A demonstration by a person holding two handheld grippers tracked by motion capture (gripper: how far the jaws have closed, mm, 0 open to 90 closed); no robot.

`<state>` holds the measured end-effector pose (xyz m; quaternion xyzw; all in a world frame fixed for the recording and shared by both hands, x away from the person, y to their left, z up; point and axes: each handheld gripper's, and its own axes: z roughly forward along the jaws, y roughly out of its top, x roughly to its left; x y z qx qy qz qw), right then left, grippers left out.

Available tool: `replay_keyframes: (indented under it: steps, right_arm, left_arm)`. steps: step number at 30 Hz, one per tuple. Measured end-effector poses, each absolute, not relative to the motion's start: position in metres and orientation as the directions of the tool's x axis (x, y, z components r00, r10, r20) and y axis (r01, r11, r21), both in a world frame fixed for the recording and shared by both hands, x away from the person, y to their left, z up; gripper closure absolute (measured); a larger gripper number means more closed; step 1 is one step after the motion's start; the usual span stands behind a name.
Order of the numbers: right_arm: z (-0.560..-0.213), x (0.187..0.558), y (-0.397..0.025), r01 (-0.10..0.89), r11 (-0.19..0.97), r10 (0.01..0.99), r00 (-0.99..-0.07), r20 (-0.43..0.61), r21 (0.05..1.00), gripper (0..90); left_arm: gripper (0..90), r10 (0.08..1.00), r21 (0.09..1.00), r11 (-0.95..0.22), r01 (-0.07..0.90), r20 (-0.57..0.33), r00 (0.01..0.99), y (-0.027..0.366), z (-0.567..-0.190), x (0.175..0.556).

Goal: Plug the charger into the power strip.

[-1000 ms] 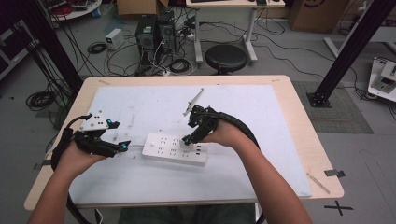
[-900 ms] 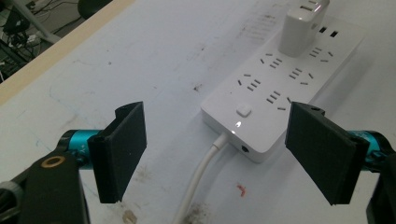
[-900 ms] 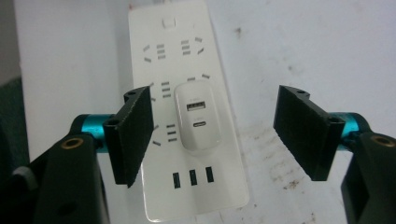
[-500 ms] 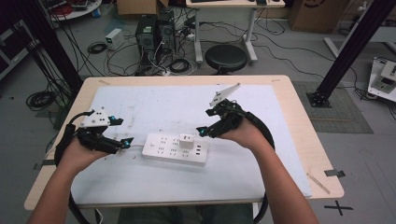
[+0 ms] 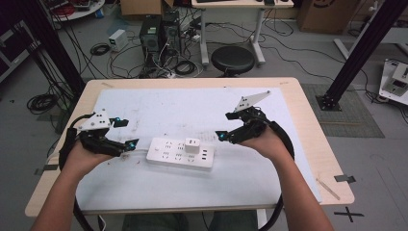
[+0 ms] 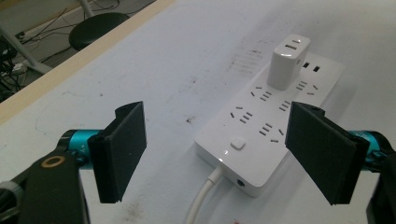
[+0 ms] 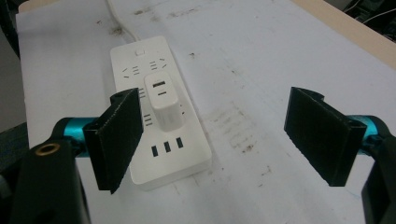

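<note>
A white power strip (image 5: 168,155) lies on the white mat in the middle of the table, its cord leaving its left end. A white charger block (image 5: 192,146) stands plugged into its top. My left gripper (image 5: 126,133) is open just left of the strip's cord end, apart from it. My right gripper (image 5: 225,126) is open, right of the strip and a little beyond it, holding nothing. The left gripper view has the strip (image 6: 271,135), charger (image 6: 289,60) and cord (image 6: 201,205) ahead between its jaws. In the right gripper view the strip (image 7: 140,60) and charger (image 7: 163,100) lie ahead at left.
The white mat (image 5: 192,110) covers most of the wooden table (image 5: 312,144). A black stool (image 5: 233,60), computer cases and floor cables stand beyond the far edge. Black frame posts (image 5: 356,53) rise at both sides.
My right gripper has drawn back to the right, off the power strip, and the charger now stands plugged in alone. The left gripper has hardly moved.
</note>
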<state>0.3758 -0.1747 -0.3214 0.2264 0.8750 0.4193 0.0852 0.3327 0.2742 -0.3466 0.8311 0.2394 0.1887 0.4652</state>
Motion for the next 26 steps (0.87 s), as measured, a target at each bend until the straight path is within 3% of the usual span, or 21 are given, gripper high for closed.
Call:
replay_keyframes:
  steps: [26]
  right_arm:
    - [-0.320, 0.373, -0.190, 0.342, 0.511, 0.503, -0.863, 0.049, 0.788, 20.1]
  left_arm:
    - [20.7, 0.589, 0.846, -0.483, 0.225, 0.124, 0.798, 0.272, -0.342, 0.337]
